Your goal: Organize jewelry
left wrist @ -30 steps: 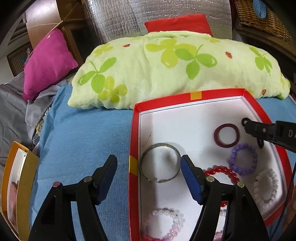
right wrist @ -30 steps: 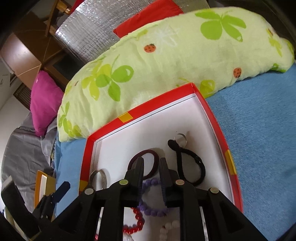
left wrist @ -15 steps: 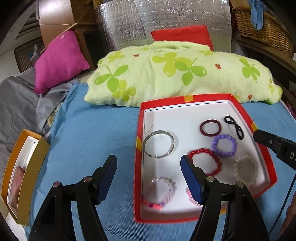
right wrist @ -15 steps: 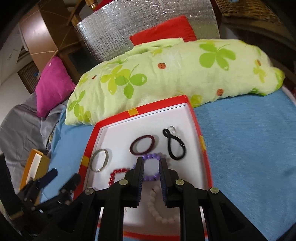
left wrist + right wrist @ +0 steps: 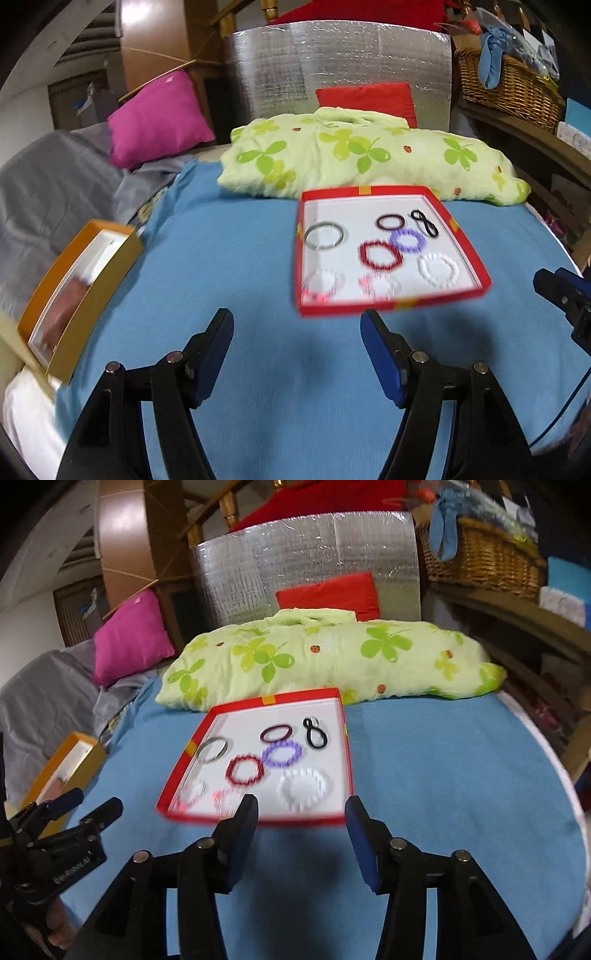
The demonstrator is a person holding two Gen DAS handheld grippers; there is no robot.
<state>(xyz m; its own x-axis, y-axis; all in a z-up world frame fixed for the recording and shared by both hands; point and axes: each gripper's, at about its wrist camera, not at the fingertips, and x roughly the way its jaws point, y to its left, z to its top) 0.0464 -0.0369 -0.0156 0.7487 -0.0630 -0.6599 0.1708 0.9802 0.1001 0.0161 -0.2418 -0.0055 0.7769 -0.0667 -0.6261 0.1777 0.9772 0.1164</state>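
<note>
A red-rimmed white tray (image 5: 391, 307) lies on the blue bedcover (image 5: 221, 258) and holds several pieces. Among them are a silver bangle (image 5: 325, 236), a maroon ring (image 5: 390, 222), a black hair tie (image 5: 424, 223), and purple (image 5: 408, 240), red (image 5: 380, 255) and white (image 5: 439, 269) bead bracelets. My left gripper (image 5: 297, 317) hangs open over the bedcover short of the tray's front left corner, with nothing between its fingers. My right gripper (image 5: 302, 803) is in front of the tray (image 5: 295, 819); its jaws are opening and empty. Each gripper shows in the other's view: right gripper (image 5: 561, 291), left gripper (image 5: 94, 805).
An open orange box (image 5: 92, 280) sits at the bed's left edge. A green leaf-print pillow (image 5: 369, 162) lies right behind the tray, with a pink pillow (image 5: 159, 118) and grey blanket (image 5: 55, 184) to the left. A wicker basket (image 5: 509, 88) stands on a shelf at right.
Both grippers have drawn back and up from the tray, which now looks smaller and farther off. The right gripper's jaws, shut before, now stand apart.
</note>
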